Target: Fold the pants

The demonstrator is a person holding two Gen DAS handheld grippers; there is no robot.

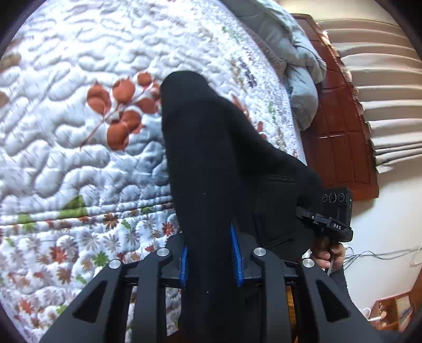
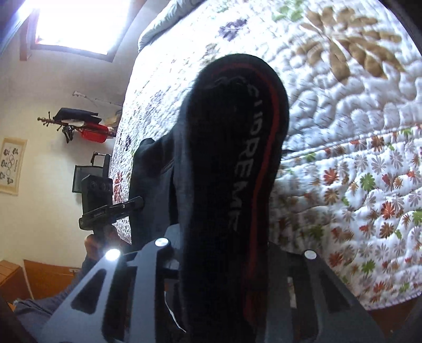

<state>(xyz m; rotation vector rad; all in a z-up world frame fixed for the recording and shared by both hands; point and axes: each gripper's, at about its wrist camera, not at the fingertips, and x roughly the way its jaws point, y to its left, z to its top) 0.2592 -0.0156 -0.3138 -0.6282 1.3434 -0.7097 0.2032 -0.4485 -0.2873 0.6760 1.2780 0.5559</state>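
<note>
The black pants (image 1: pixel 211 158) hang between my two grippers above the quilted bed. My left gripper (image 1: pixel 209 253) is shut on the fabric, its blue pads (image 1: pixel 234 253) pressing a thick bunch of cloth. In the right wrist view the pants (image 2: pixel 232 171) show a red stripe and white lettering along the leg. My right gripper (image 2: pixel 224 263) is shut on that part; its fingertips are hidden by the cloth. The right gripper shows in the left view (image 1: pixel 332 219), and the left gripper shows in the right view (image 2: pixel 105 205).
A white floral quilt (image 1: pixel 79 132) covers the bed, also in the right view (image 2: pixel 356 132). A grey-blue blanket (image 1: pixel 298 66) lies bunched at the far side by a brown wooden headboard (image 1: pixel 337 126). A wall rack with clothes (image 2: pixel 79 124) and a window (image 2: pixel 76 23) are to the left.
</note>
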